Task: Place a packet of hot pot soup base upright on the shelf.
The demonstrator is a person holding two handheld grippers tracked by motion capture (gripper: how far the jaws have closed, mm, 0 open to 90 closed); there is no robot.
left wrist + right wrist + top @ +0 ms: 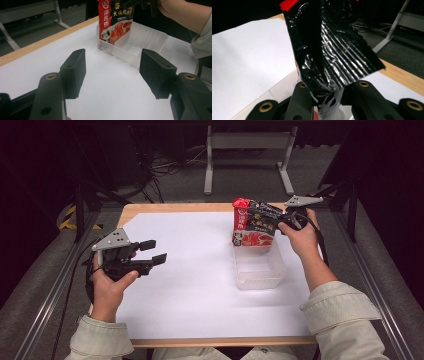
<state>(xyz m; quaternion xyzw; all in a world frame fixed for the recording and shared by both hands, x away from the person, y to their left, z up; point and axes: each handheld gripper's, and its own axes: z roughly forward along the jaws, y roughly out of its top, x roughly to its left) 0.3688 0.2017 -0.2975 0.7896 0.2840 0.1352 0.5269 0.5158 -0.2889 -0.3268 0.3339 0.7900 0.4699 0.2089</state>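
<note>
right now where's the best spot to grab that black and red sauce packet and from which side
The flat crimped top edge of the sauce packet, from its right side: it stands upright in the clear tray, leaving that seal free. The right gripper is shut on it there.

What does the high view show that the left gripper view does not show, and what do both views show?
The high view alone shows the left gripper from outside, its jaws open over the white table sheet, and both beige sleeves. The left gripper view alone shows the partition wall inside the clear plastic bin. Both show the black and red foil packet, held by the right gripper, standing in that bin's far end.
</note>
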